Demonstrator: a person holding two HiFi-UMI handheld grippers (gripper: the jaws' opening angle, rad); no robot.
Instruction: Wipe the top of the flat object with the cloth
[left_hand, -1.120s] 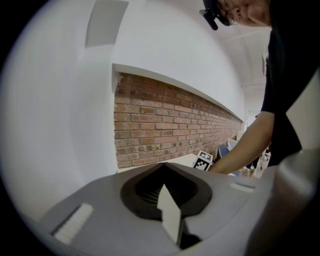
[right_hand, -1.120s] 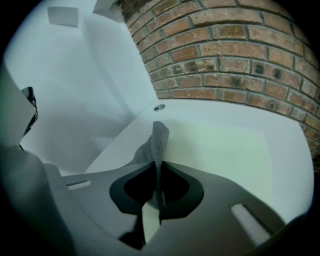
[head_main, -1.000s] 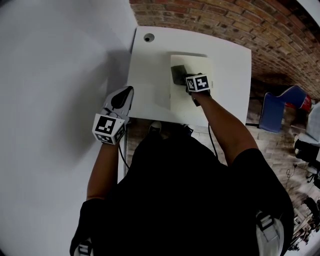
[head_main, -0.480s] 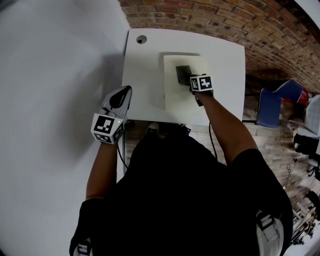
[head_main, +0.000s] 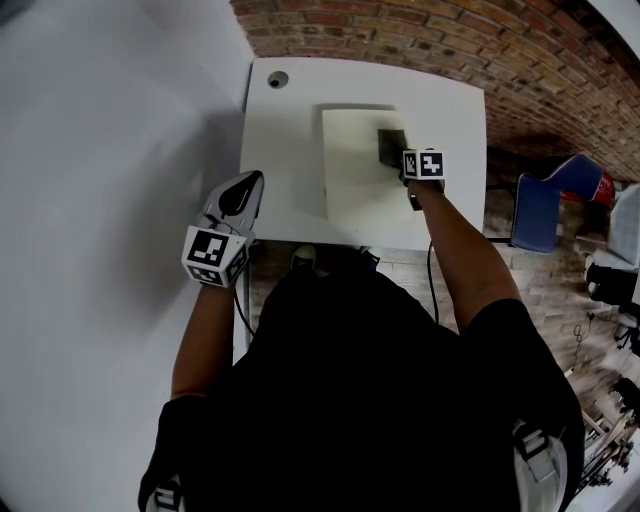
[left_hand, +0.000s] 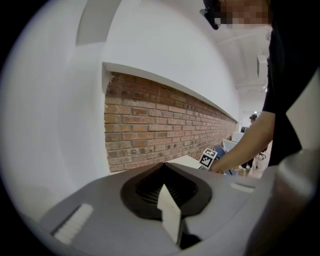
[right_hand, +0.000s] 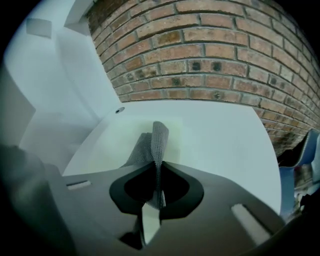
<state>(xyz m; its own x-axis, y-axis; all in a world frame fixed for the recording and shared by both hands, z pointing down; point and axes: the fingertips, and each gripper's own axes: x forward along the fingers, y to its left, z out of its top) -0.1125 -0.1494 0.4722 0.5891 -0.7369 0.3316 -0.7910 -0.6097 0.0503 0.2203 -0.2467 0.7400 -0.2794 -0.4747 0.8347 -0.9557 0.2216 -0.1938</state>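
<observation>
A pale flat board (head_main: 355, 170) lies on the white table (head_main: 290, 150). A dark grey cloth (head_main: 391, 146) rests on the board's far right part. My right gripper (head_main: 405, 165) is shut on the cloth, which sticks up between its jaws in the right gripper view as a grey woven fold (right_hand: 159, 145) over the pale board (right_hand: 125, 145). My left gripper (head_main: 243, 195) hangs at the table's near left edge, away from the board, its jaws together with nothing between them. The left gripper view faces a brick wall.
A round hole (head_main: 277, 79) sits in the table's far left corner. A brick wall (head_main: 420, 40) runs behind the table and a white wall (head_main: 100, 150) stands to the left. A blue chair (head_main: 545, 205) is to the right on the floor.
My right gripper has dragged the cloth to the right and a little farther across the board. The left gripper has stayed where it was.
</observation>
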